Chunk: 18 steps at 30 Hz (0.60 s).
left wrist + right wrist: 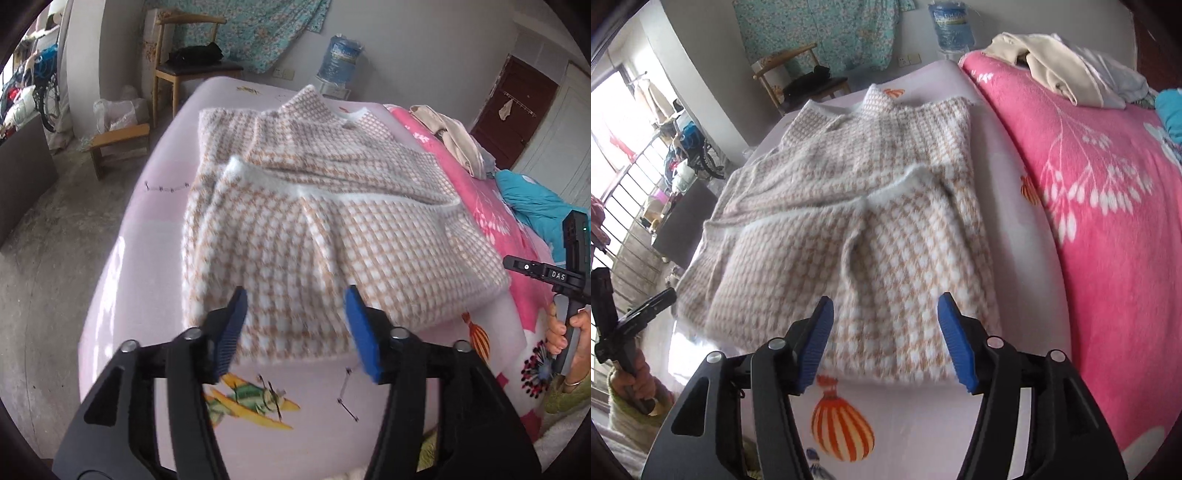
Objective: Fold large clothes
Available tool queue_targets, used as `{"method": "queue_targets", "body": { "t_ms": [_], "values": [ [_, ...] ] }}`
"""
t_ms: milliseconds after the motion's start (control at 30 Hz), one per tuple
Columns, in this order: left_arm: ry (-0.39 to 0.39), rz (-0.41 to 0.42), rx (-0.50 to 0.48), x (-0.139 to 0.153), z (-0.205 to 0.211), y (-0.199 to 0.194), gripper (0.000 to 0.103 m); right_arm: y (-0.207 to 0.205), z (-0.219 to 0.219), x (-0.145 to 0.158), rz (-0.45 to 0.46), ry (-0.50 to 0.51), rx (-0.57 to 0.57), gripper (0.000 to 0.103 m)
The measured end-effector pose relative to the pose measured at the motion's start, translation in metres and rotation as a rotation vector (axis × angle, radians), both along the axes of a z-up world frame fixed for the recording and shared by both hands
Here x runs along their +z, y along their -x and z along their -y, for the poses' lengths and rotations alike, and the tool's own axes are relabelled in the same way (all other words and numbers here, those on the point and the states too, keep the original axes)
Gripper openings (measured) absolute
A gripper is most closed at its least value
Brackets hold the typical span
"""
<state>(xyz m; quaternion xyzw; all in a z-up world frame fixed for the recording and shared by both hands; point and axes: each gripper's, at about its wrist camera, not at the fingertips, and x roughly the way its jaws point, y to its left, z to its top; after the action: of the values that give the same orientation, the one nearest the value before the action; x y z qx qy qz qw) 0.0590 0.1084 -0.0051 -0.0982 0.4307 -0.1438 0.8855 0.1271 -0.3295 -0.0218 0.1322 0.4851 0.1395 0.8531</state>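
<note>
A fuzzy beige-and-white houndstooth sweater [314, 206] lies on the pink printed sheet [155, 236] of a bed, its lower part folded up over the body and its collar at the far end. It also shows in the right wrist view [857, 206]. My left gripper [295, 325] is open and empty, hovering over the sweater's near hem. My right gripper [884, 332] is open and empty, over the near hem as well. The right gripper's handle [554, 273] shows at the left view's right edge, and the left one's handle [631, 317] shows in the right view.
A bright pink floral blanket [1108, 192] covers the bed's right side, with a heap of cream and white clothes [1063, 66] and a teal item [535, 203]. A wooden chair [184, 66], low stool [118, 144] and water bottle [340, 59] stand beyond the bed.
</note>
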Motion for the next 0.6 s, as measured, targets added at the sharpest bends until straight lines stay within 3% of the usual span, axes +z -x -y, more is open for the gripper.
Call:
{"method": "queue_targets", "body": {
  "t_ms": [100, 200, 333, 400, 467, 533, 600],
  "values": [
    [0.065, -0.039, -0.038, -0.014, 0.004, 0.022, 0.078, 0.022, 0.008, -0.021, -0.094, -0.099, -0.020, 0.061],
    [0.138, -0.115, 0.029, -0.037, -0.001, 0.023, 0.080, 0.026, 0.017, -0.042, -0.146, -0.097, -0.127, 0.061],
    [0.384, -0.153, 0.175, -0.058, -0.031, 0.007, 0.080, 0.018, 0.031, -0.041, -0.060, -0.114, -0.267, 0.061],
    [0.445, -0.142, 0.236, -0.058, -0.042, 0.001, 0.080, 0.010, 0.036, -0.043, -0.040, -0.140, -0.322, 0.061],
    [0.469, -0.134, 0.282, -0.060, -0.045, -0.005, 0.078, 0.005, 0.035, -0.045, -0.006, -0.165, -0.356, 0.061],
    [0.441, -0.117, 0.327, -0.060, -0.041, -0.009, 0.065, 0.002, 0.029, -0.046, 0.035, -0.121, -0.386, 0.059],
    [0.349, -0.098, 0.361, -0.055, -0.034, -0.014, 0.046, -0.004, 0.022, -0.044, 0.068, -0.051, -0.410, 0.039]
  ]
}}
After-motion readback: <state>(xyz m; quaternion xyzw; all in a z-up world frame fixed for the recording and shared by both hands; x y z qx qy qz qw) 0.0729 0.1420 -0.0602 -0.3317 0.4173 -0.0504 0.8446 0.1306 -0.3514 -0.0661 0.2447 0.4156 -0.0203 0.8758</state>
